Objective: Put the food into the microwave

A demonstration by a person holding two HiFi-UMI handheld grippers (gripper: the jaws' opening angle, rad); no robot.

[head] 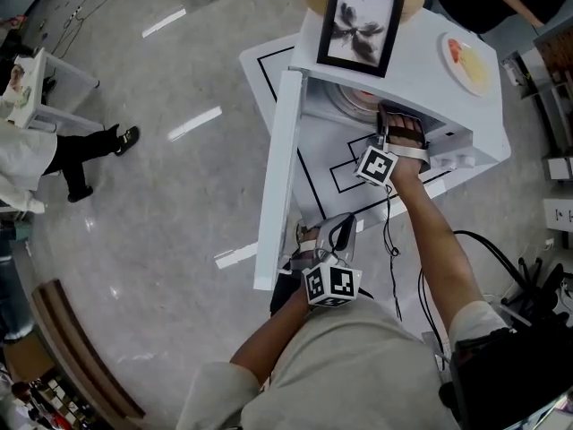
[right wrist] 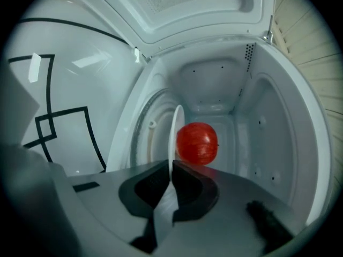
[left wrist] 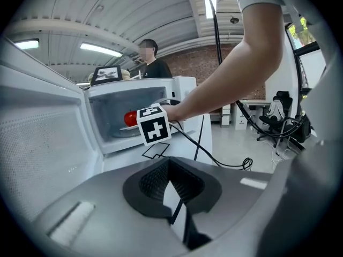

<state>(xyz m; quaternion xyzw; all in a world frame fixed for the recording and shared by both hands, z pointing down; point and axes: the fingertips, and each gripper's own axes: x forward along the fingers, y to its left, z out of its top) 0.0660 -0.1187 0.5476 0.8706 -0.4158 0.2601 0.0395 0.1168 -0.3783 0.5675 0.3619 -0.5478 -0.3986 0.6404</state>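
The right gripper is closed on the rim of the white plate carrying the red apple, already inside the open microwave; releasing it seems left. The left gripper is closed and empty

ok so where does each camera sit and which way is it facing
left gripper view: rides the left gripper, held outside, facing the open microwave front; its own shut, empty jaws and the right forearm show.
right gripper view: rides the right gripper, rolled sideways, facing into the cavity; its jaws are shut on the plate rim, apple on the plate.
head view: on the person's head, looking steeply down at the microwave's top and open door; both forearms and grippers show.
shared: the apple shows in both gripper views.
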